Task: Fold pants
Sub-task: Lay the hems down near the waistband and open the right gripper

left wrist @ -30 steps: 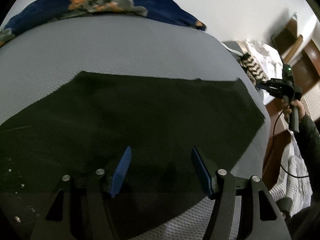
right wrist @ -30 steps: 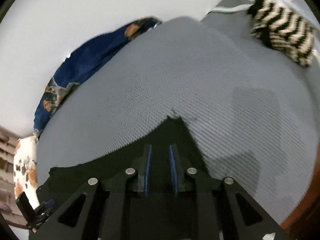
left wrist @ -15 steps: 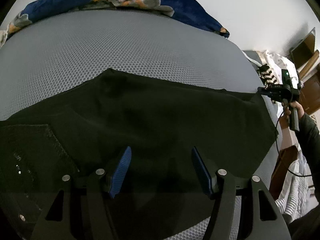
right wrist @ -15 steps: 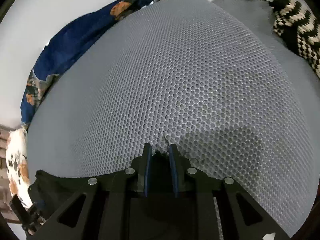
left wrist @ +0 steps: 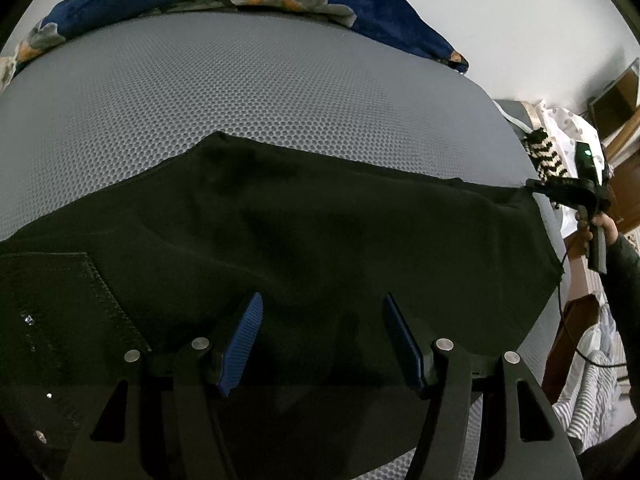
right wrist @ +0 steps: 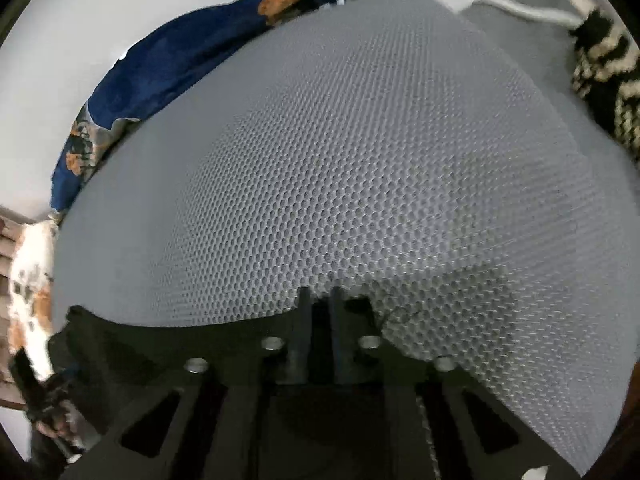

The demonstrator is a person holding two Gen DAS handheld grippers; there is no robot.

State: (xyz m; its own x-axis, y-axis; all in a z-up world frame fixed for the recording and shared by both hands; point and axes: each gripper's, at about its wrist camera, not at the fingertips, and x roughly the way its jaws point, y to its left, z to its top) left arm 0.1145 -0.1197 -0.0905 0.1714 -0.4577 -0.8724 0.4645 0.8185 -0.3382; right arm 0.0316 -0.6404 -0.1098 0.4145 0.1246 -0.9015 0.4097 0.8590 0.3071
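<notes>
Black pants (left wrist: pixel 320 232) lie spread on a grey mesh mattress (left wrist: pixel 280 92), a stitched back pocket (left wrist: pixel 52 300) at the left. My left gripper (left wrist: pixel 320 298) hovers over the cloth, open, its blue pads (left wrist: pixel 244 336) wide apart with nothing pinched between them. Far right, a hand holds my right gripper (left wrist: pixel 532 184) at the pants' far corner. In the right wrist view that gripper (right wrist: pixel 320 292) is low on the mattress (right wrist: pixel 360 160), its jaws closing on the black corner (right wrist: pixel 356 306) and pressing on it. The rest of the pants (right wrist: pixel 160 344) trails left.
A blue floral blanket (left wrist: pixel 380 8) is bunched along the far edge against the white wall. A black-and-white striped knit (left wrist: pixel 550 156) lies past the mattress's right end. Striped bedding (left wrist: pixel 592 400) and wooden furniture (left wrist: pixel 624 160) stand at the right. Bare mattress stretches beyond the pants.
My right gripper came down onto the mattress with the pants corner and its jaws narrowed. The pants' far edge now runs tauter to the right, and the pocket has come into the left view.
</notes>
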